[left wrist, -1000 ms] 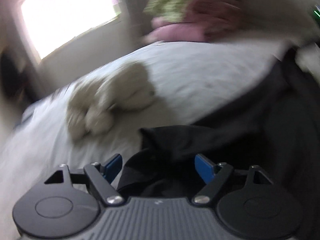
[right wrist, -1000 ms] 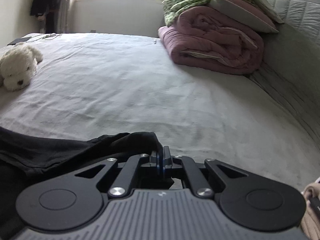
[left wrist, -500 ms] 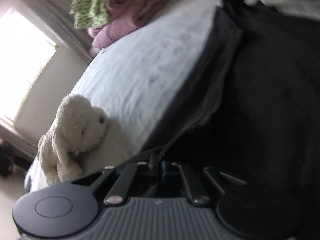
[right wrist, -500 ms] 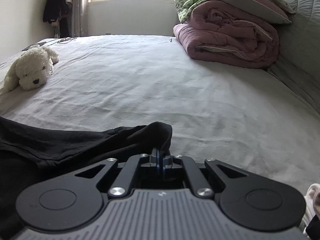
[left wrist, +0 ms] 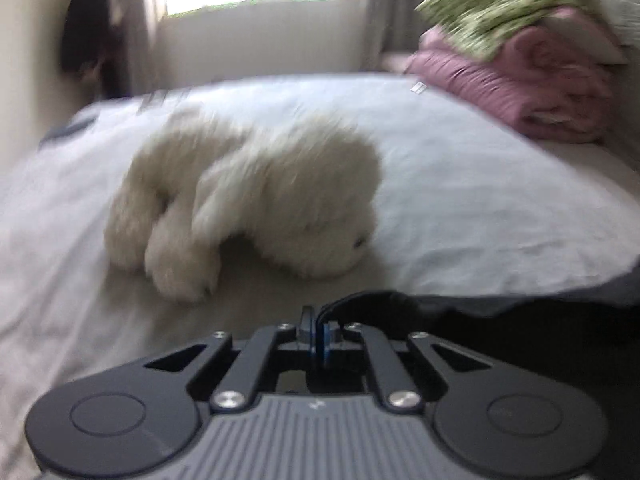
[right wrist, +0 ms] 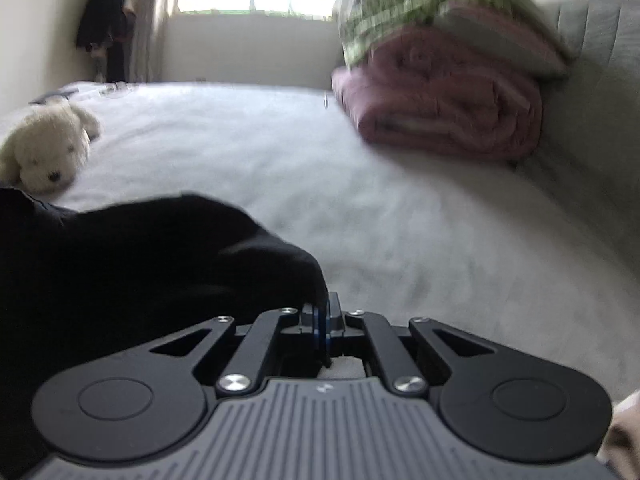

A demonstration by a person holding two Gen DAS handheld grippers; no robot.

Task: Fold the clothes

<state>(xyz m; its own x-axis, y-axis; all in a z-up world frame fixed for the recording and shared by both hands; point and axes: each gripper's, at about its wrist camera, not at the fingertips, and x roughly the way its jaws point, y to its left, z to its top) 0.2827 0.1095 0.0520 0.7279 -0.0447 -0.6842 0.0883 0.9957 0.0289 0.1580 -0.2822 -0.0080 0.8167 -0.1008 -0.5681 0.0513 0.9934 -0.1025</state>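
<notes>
A black garment lies on the white bed sheet, its near edge raised in a hump. My right gripper is shut on that edge at the hump's right end. In the left wrist view the same black garment trails off to the right. A fold of it sits between the blue pads of my left gripper. Those jaws are narrow and opening slightly, and the cloth is still pinched. The picture is blurred by motion.
A white plush dog lies on the sheet just beyond my left gripper, and shows as the plush dog at far left. A folded pink quilt under a green patterned cover leans on the grey headboard.
My left gripper went from wide open to closed on the garment's edge, rolled and swung until it faces the plush dog. The garment's edge by the right gripper has risen into a hump.
</notes>
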